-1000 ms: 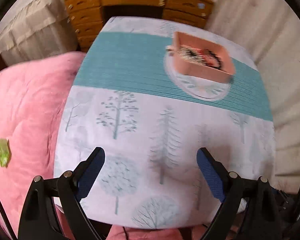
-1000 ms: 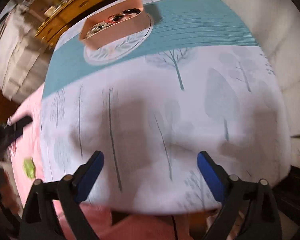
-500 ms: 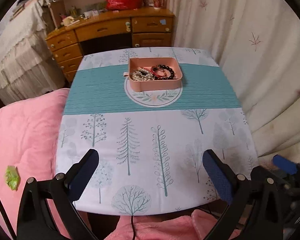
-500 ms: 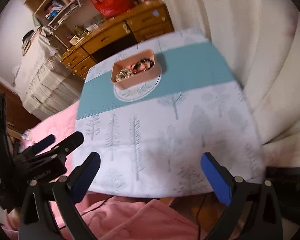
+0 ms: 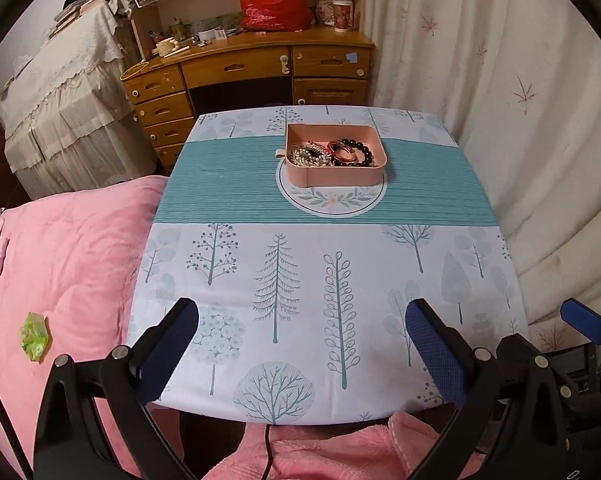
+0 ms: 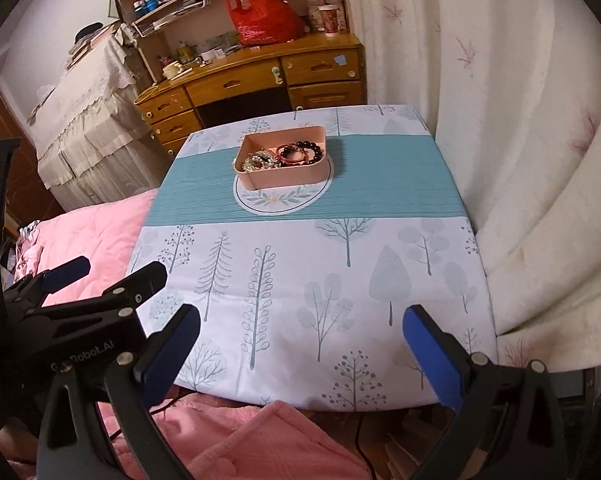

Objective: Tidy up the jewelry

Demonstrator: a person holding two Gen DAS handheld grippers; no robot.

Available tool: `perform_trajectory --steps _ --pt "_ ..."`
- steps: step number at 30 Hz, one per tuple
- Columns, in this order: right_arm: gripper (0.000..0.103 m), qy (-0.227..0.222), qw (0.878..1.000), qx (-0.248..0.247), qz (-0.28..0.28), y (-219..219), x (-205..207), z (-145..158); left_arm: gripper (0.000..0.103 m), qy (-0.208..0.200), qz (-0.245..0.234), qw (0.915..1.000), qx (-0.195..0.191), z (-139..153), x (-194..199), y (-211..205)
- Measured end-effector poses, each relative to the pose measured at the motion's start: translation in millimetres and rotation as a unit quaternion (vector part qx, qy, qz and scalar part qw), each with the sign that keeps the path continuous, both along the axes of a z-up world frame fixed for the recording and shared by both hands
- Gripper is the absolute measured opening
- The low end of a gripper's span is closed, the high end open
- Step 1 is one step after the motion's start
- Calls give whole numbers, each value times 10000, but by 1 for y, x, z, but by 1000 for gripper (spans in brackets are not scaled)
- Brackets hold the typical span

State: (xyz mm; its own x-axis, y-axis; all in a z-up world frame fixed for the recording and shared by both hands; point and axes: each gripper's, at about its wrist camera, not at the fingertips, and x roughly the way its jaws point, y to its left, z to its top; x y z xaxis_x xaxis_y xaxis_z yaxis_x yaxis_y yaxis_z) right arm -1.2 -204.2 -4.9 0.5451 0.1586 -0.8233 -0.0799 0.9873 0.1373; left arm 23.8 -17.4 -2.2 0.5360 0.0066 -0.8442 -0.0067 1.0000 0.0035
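Note:
A pink tray point(image 5: 342, 176) point(image 6: 288, 178) stands on the teal band of the table, at the far middle. It holds a silver chain pile point(image 5: 310, 155) point(image 6: 256, 162), a red bracelet point(image 5: 342, 149) point(image 6: 290, 154) and a dark bead bracelet point(image 5: 362, 154) point(image 6: 314, 148). My left gripper point(image 5: 300, 344) is open and empty above the table's near edge. My right gripper point(image 6: 300, 344) is open and empty, also at the near edge, to the right of the left one point(image 6: 76, 280).
The table wears a tree-print cloth point(image 5: 300, 280). A pink quilted bed point(image 5: 60, 260) lies to the left with a green wrapper point(image 5: 34, 336) on it. A wooden desk point(image 5: 252, 76) stands behind. White curtains point(image 5: 500, 100) hang along the right side.
Both grippers have pulled back and up from the table. The views have levelled, and the tray now appears farther away and centred.

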Motion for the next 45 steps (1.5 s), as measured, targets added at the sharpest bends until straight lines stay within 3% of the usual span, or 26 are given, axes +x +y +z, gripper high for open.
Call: perform_trajectory --steps 45 --pt "102 45 9999 114 -27 0 11 -3 102 -80 -18 9999 125 8 8 0"
